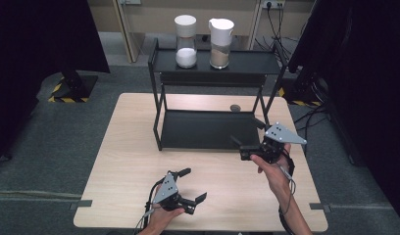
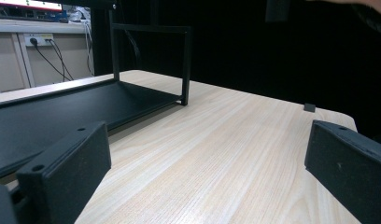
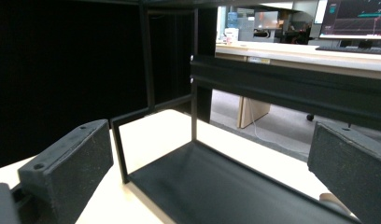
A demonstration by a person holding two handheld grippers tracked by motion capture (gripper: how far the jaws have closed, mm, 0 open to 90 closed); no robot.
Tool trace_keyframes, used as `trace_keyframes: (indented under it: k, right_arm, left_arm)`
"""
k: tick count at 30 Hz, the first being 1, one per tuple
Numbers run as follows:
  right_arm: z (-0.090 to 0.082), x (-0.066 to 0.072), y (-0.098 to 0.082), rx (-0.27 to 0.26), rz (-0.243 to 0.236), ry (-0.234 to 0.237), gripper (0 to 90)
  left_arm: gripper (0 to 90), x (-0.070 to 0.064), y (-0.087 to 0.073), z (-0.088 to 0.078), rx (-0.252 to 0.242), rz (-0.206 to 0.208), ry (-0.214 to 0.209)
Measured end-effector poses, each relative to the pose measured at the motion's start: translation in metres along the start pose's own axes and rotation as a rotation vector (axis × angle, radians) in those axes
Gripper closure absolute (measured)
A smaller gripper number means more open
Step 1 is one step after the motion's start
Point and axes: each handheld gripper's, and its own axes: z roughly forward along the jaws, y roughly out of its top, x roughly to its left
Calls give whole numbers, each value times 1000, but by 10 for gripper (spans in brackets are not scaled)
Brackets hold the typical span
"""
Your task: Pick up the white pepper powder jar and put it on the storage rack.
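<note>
Both pairs of jaws are spread wide and hold nothing. The left gripper sits low over the near part of the table, in front of the person's left hand, its jaws pointing to the right across the bare wood; in the left gripper view its two black jaws frame the light tabletop, with the lower shelf of the black rack off to one side. The right gripper is held up in the right hand near the rack's front right corner, its jaws aimed at the rack; in the right gripper view the jaws frame the rack's lower shelf and its thin uprights, close ahead but not touched. The rack stands on the far half of the table. On its top shelf, well apart from both grippers, stand two clear jars side by side: the jar with white contents on the left and the jar with brown contents on the right, each with a white top. A small dark round thing lies on the table just behind the rack.
</note>
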Motion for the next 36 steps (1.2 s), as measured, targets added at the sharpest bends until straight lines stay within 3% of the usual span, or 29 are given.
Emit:
trace_keyframes:
  k: [11,36]
  right_arm:
    - [-6,7,-30,14,17,3,5]
    - [-25,24,-78,55,52,17,5]
  left_arm:
    - [0,0,0,0,-2,0,3]
    - [0,2,0,-1,-5,-2,15]
